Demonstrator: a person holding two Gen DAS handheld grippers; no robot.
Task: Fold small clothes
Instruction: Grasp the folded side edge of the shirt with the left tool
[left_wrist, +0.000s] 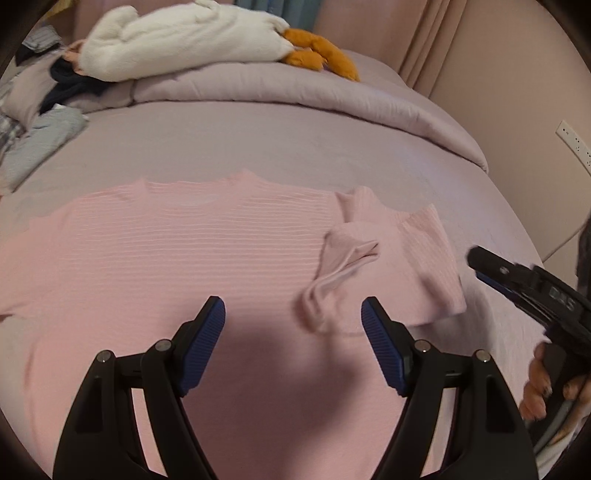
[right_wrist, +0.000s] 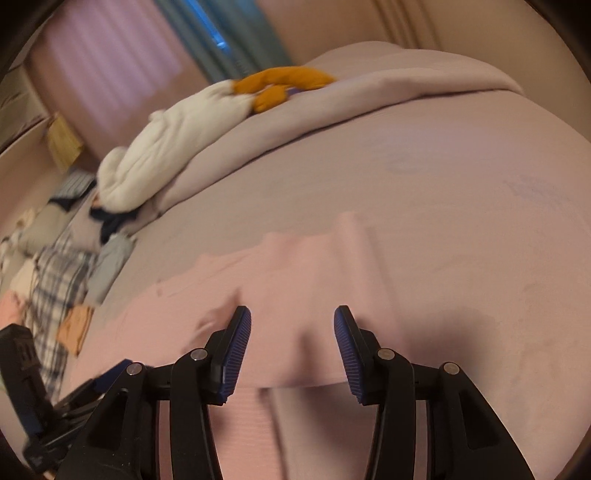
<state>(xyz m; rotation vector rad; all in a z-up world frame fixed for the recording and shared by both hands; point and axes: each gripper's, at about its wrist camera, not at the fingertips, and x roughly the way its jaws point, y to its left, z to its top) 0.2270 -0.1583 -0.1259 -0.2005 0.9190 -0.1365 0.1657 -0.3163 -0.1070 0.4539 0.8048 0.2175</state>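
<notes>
A pink ribbed knit top (left_wrist: 177, 251) lies spread flat on the mauve bed sheet (left_wrist: 295, 140). Its right sleeve (left_wrist: 354, 254) is folded in over the body. My left gripper (left_wrist: 293, 314) hovers above the top's middle, open, with nothing between its blue pads. The right gripper (left_wrist: 484, 266) shows at the right edge of the left wrist view, held by a hand (left_wrist: 539, 391), just off the garment's right side. In the right wrist view the right gripper (right_wrist: 292, 325) stands open over the folded sleeve (right_wrist: 314, 280), nothing clamped. The picture there is blurred.
A rolled mauve duvet (left_wrist: 332, 92) crosses the far side of the bed, with a white and orange plush toy (left_wrist: 184, 40) on it. A pile of other clothes (right_wrist: 62, 273) lies at the bed's left. A wall socket (left_wrist: 576, 142) is on the right.
</notes>
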